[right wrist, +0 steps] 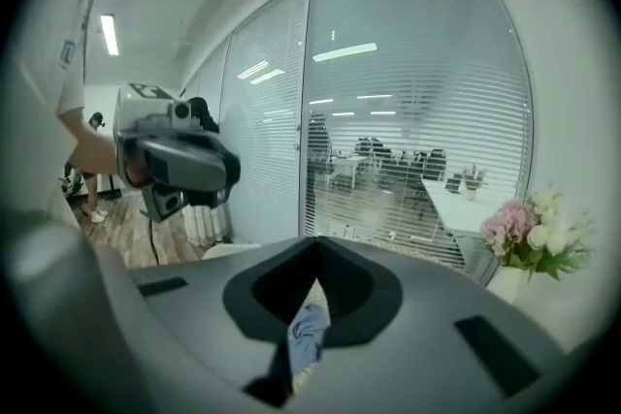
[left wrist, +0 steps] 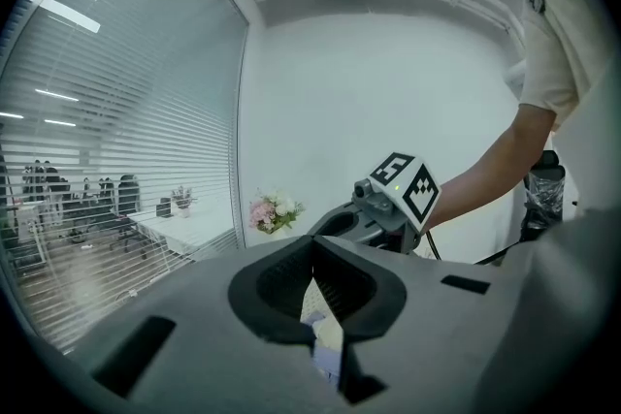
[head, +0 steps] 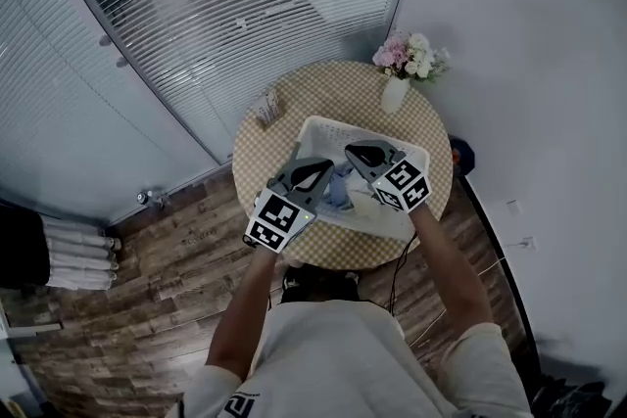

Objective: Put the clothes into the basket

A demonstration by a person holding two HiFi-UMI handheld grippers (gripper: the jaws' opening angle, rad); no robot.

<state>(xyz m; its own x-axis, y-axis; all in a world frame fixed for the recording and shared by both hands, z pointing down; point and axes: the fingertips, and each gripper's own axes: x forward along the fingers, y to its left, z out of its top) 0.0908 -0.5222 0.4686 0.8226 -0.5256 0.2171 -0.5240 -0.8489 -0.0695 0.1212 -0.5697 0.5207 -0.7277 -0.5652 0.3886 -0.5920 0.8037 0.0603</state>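
Inside the white basket (head: 328, 124), by the near edge of the round checked table (head: 333, 83), lie the blue and pale clothes (head: 338, 189). Just above them, the left gripper (left wrist: 312, 242) and the right gripper (right wrist: 315, 247) each have their jaws pressed together, with cloth showing through the slit behind the tips. At the table's far right edge stands a vase of flowers (head: 409, 59).

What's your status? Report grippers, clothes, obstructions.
Left gripper shut, right gripper shut, both over white plastic lattice basket. Blue crumpled clothes inside basket. Nothing blocking.
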